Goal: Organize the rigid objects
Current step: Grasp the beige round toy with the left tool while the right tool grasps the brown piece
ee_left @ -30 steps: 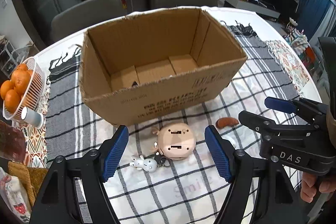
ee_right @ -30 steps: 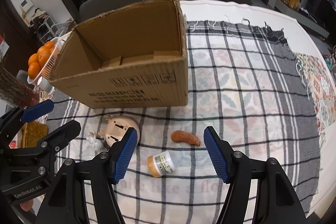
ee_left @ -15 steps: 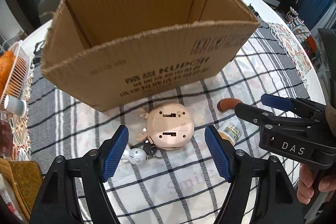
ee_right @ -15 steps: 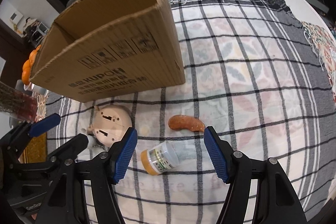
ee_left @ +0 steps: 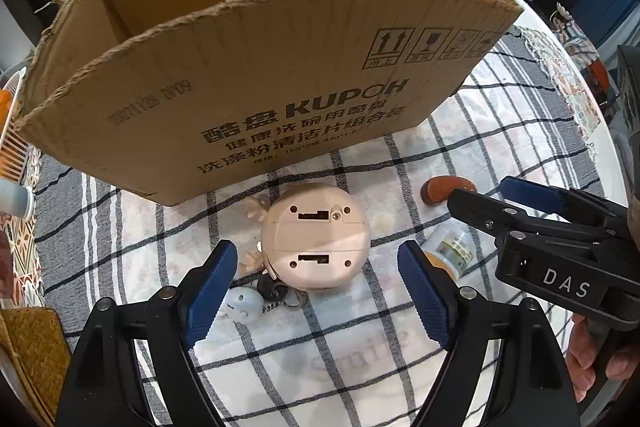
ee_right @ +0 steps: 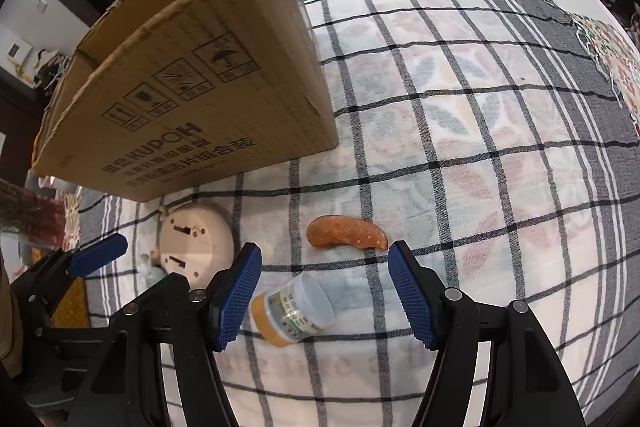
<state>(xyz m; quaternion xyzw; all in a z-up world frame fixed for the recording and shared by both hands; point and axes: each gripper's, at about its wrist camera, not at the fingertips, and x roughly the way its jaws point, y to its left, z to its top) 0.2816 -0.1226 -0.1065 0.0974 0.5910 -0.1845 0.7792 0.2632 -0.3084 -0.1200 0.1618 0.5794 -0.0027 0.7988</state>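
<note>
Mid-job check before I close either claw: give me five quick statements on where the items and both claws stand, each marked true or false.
1. The left claw is open, its fingers flanking the round pink toy. True.
2. The small jar stands upright. False: it lies on its side on the checked cloth.
3. The right claw is shut on the orange curved piece. False: it is open and holds nothing; the piece lies beyond its fingertips.
4. The cardboard box stands behind the toy. True.
5. The white figure keychain is already in the box. False: it lies on the cloth beside the toy.
</note>
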